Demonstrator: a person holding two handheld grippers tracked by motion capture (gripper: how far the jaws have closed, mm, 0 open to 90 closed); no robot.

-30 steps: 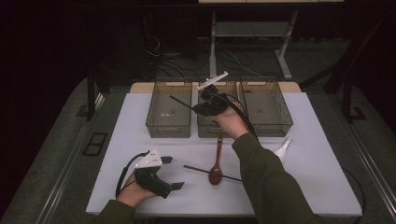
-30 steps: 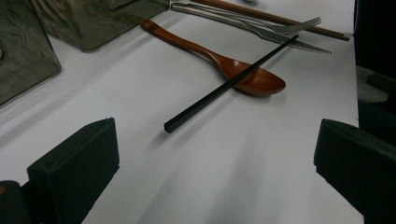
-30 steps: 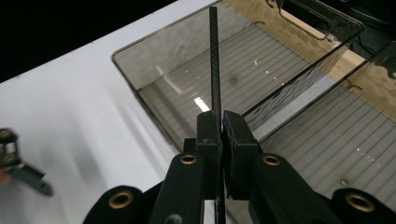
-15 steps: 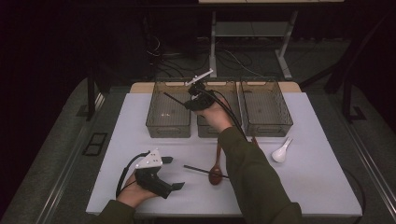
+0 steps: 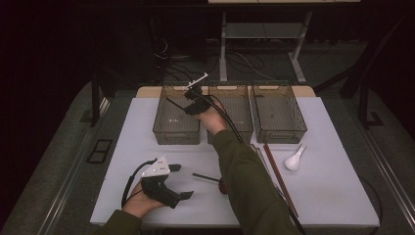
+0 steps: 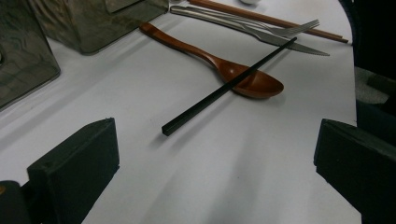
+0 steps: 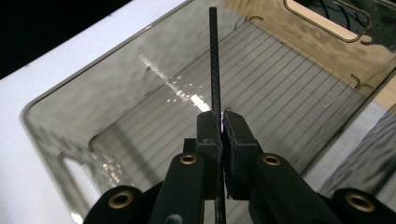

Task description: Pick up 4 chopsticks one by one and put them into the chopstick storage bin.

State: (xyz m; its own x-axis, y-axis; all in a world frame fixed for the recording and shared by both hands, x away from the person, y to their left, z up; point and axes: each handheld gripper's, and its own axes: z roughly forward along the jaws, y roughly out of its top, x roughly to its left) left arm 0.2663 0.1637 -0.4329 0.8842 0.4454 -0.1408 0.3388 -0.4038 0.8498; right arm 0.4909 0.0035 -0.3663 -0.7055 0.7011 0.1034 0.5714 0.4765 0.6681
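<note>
My right gripper [image 5: 190, 106] [image 7: 220, 127] is shut on a thin black chopstick [image 5: 173, 103] [image 7: 214, 56]. It holds the stick over the left clear bin [image 5: 176, 138] [image 7: 60, 116], pointing along the bin's ribbed floor. A second black chopstick [image 5: 205, 177] [image 6: 224, 88] lies on the white table, across the bowl of a wooden spoon [image 6: 252, 83]. My left gripper [image 5: 181, 182] [image 6: 215, 163] rests open at the front left of the table, its jaws wide apart and facing that chopstick, with nothing between them.
A middle bin [image 5: 241, 128] and a right bin [image 5: 280, 133] stand beside the left one. A fork and knife [image 6: 280, 33], brown chopsticks [image 5: 279, 171] and a white spoon [image 5: 295, 159] lie right of my forearm. The table's front edge is close to my left hand.
My right gripper has carried the black chopstick leftwards and a little down, from above the middle bin to above the left bin. The left gripper has stayed put.
</note>
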